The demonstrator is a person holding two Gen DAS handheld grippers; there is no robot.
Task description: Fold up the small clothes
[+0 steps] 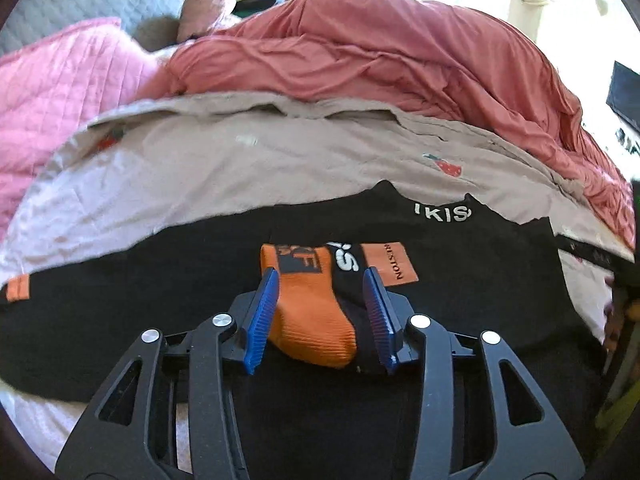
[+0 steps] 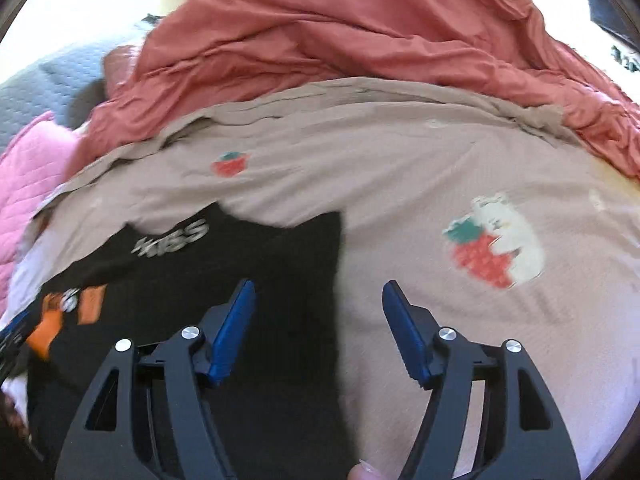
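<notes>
An orange and black sock lies on a black garment with white lettering, spread on the bed. My left gripper stands open over it, its blue pads either side of the sock's orange toe. The left pad is at the sock's edge and the right pad stands off from the orange part. An orange label lies just right of the sock. My right gripper is open with nothing between its fingers, above the black garment's right edge where it meets the sheet. The sock shows blurred at far left.
A beige sheet with strawberry prints covers the bed. A rumpled red duvet is heaped behind, and a pink quilted blanket lies at the left. A fingertip shows at the bottom edge.
</notes>
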